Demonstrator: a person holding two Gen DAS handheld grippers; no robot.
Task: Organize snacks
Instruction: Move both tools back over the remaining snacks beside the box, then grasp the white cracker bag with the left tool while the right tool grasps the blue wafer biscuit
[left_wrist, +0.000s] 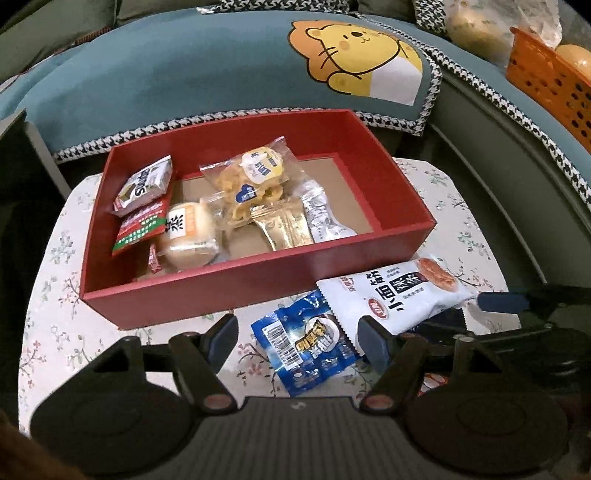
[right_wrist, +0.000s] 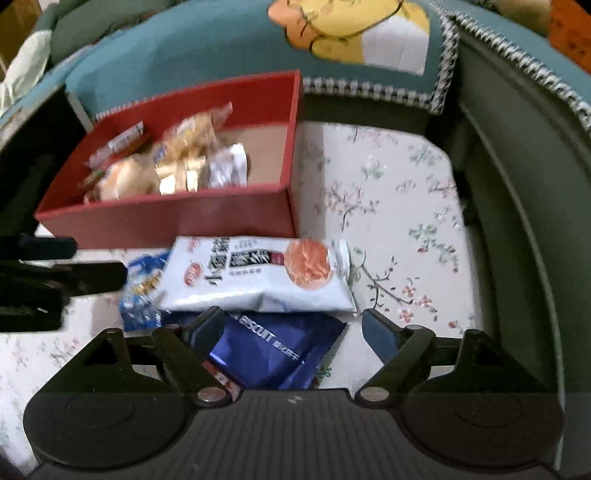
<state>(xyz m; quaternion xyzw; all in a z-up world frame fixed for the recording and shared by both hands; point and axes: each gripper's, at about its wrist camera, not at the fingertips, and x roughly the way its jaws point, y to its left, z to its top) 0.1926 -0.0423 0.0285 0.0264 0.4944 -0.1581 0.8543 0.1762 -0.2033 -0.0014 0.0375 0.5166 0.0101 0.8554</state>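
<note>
A red box (left_wrist: 236, 291) on the floral table holds several wrapped snacks, among them a round bun (left_wrist: 188, 236) and a gold packet (left_wrist: 284, 229). In front of it lie a white snack bag (left_wrist: 399, 295) and a blue-white packet (left_wrist: 306, 343). My left gripper (left_wrist: 299, 334) is open just above the blue-white packet. In the right wrist view the red box (right_wrist: 166, 218) is at upper left, and the white bag (right_wrist: 258, 273) lies over a dark blue biscuit bag (right_wrist: 273, 350). My right gripper (right_wrist: 295, 330) is open over the biscuit bag, holding nothing.
The floral tablecloth (right_wrist: 399, 206) spreads to the right of the box. A blue cushion with a yellow lion (left_wrist: 354, 59) lies behind the table. An orange basket (left_wrist: 550, 85) sits at the far right. The other gripper's fingers (right_wrist: 62, 273) show at the left.
</note>
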